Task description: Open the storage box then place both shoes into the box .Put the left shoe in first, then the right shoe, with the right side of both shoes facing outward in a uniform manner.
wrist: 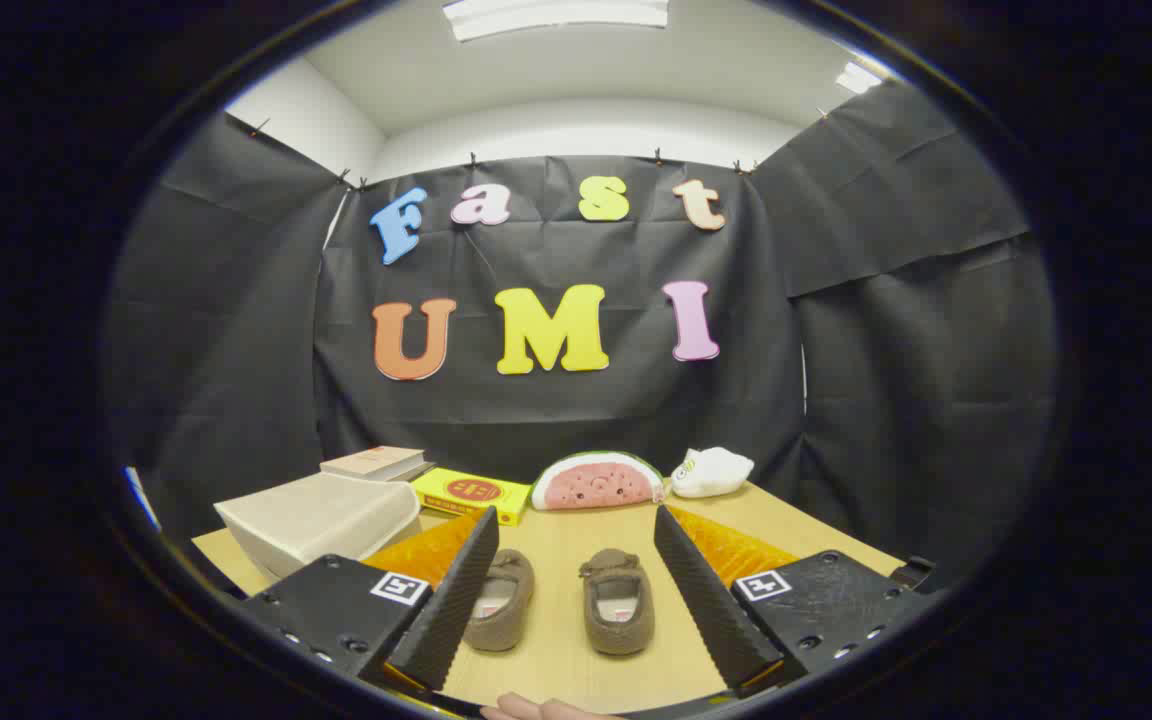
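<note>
Two brown moccasin-style shoes lie side by side on the wooden table [556,680], toes pointing away from me. The left shoe [504,600] is partly hidden behind my left finger; the right shoe [617,601] lies in the gap between the fingers. My gripper [571,585] stands open above the table, nothing held between its fingers. The beige storage box [321,520] sits beyond the left finger, to the left of the shoes, its lid tilted.
Along the back of the table lie a book [376,462], a flat yellow box [471,493], a watermelon-slice plush [597,482] and a white plush toy [712,472]. A person's fingertip [541,709] shows at the near table edge.
</note>
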Demonstrator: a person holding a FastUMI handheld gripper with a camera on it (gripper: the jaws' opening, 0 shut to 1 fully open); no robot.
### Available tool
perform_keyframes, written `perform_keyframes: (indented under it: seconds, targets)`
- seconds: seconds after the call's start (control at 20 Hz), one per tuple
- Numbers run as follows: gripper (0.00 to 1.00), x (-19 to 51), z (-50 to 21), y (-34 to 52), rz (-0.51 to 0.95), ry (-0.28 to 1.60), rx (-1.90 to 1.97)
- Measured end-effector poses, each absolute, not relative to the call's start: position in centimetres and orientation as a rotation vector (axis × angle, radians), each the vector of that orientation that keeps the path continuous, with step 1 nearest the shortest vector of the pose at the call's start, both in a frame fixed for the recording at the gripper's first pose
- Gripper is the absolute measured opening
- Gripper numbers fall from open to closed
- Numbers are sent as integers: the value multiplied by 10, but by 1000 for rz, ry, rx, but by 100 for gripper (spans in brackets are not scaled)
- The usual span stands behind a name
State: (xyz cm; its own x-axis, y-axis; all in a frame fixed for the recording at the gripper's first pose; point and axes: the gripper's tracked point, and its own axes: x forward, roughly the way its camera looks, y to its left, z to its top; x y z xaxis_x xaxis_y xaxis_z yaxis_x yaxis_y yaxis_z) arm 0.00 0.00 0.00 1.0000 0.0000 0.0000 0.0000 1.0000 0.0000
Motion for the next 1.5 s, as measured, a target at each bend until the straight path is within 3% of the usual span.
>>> perform_keyframes:
  seconds: [0.7,1.5]
  targets:
    - [95,8,-18,6,-2,39,-24]
    - [95,68,-27,72,181,185,174]
